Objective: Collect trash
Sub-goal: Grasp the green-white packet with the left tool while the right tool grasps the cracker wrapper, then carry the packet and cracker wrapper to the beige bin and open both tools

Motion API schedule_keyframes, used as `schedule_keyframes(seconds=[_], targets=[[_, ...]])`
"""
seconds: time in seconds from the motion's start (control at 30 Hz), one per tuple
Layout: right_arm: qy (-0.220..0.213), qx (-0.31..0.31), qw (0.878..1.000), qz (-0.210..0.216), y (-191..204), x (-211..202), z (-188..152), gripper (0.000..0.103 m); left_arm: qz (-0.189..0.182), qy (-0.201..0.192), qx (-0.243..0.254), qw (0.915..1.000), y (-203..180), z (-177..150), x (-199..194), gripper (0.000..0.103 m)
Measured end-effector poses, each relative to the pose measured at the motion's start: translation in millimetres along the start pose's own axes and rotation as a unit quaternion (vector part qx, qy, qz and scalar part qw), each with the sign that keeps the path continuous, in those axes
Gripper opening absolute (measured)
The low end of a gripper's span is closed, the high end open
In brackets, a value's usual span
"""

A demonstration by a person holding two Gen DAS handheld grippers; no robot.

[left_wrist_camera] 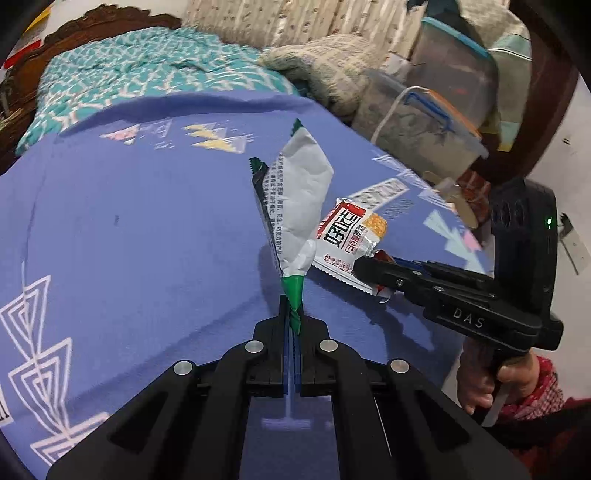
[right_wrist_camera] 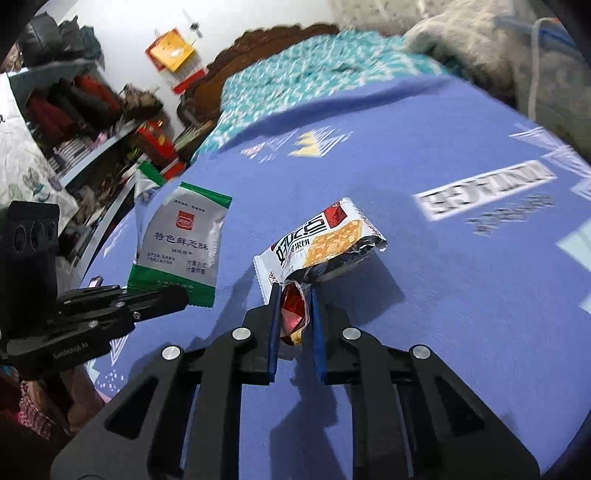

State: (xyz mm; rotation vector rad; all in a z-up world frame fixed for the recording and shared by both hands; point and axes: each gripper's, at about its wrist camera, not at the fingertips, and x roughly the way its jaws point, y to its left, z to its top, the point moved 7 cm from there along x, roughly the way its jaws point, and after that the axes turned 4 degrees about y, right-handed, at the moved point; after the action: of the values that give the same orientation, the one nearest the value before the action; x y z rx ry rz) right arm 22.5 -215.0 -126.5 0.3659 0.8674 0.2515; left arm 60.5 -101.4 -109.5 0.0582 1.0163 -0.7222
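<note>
My left gripper is shut on the green end of a white-and-green snack wrapper and holds it upright over the purple bed sheet. The same wrapper and the left gripper show at the left of the right wrist view. My right gripper is closed on the torn red end of a white-and-orange snack wrapper that rests on the sheet. In the left wrist view that wrapper sits in the right gripper.
A teal patterned quilt and carved wooden headboard lie at the far end. A knitted cloth and plastic storage boxes sit at the bed's far right. Cluttered shelves stand left of the bed.
</note>
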Motion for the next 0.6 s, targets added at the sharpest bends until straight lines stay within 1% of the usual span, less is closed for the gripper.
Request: schedule_keyframes(seconds=[0.1,0.17,0.33,0.4,0.47,0.6], targets=[[-0.026,0.014,0.999,-0.022,-21.3,-25.8,-3.7,0.018,-0.016,-0.002,0.019,0.9997,-19.9,6.6,1.8,0.001],[-0.034,0.029,0.999,-0.031,-38.7,-38.2,-9.2,0.018,-0.024,0.002,0.031,0.9992,-32.8,10.6,7.9,0.001],[-0.044,0.082,0.994,-0.054,-93.6,-54.9,-22.1,0.018,-0.038,0.027,0.07,0.9964,-70.1,18.8,36.0,0.001],[-0.057,0.102,0.991,-0.065,-115.1,-64.9,-22.3,0.018,-0.047,0.036,0.085,0.9946,-86.3,25.1,47.7,0.001],[-0.073,0.118,0.987,-0.079,-137.5,-78.6,-20.5,0.018,-0.057,0.044,0.104,0.9919,-106.3,38.1,60.7,0.001],[-0.117,0.152,0.974,-0.118,-199.3,-117.4,-5.8,0.018,-0.077,0.049,0.152,0.9842,-153.1,72.9,84.4,0.001]])
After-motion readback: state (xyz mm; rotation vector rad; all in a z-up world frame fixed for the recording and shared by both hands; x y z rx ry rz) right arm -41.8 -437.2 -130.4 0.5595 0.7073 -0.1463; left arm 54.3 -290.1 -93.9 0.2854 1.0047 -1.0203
